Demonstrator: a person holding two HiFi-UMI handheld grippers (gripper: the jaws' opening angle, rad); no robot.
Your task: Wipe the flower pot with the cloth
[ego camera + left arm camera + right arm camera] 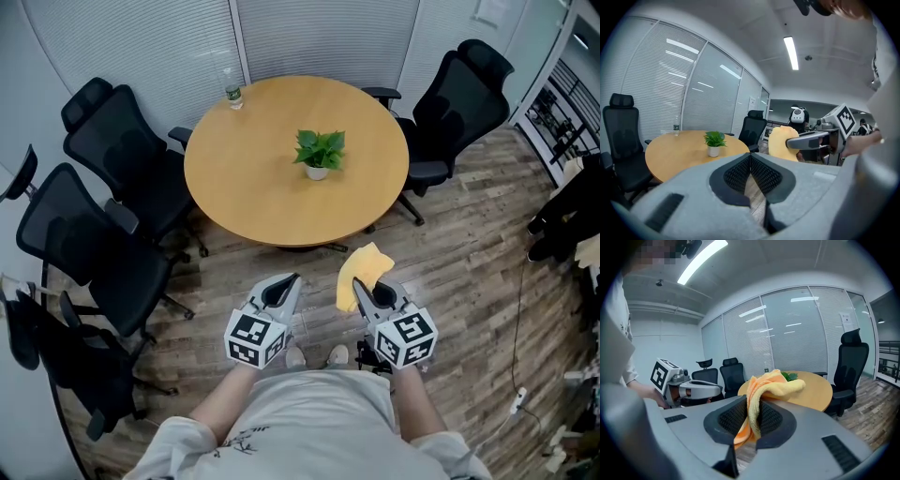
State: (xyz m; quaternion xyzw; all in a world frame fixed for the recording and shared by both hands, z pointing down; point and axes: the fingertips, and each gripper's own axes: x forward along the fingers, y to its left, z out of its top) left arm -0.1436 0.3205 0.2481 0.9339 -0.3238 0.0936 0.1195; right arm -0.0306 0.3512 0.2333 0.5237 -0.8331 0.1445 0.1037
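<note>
On table (pixel 253 202): flower pot (pixel 317 172) centre, bottle (pixel 233 91) far-left edge.

Holding left gripper (pixel 292 281) shut and empty, right gripper (pixel 360 286) clamped on the cloth (pixel 366 267), side by side short of the table (pixel 253 178), tilted slightly downward.

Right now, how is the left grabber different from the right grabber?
The right gripper has its fingers shut on the yellow cloth. The left gripper has its fingers shut on nothing. From above, the cloth flops over the right gripper's tip, while the left gripper's tip is bare. Both wear a marker cube, and both are short of the table, not touching the flower pot.
</note>
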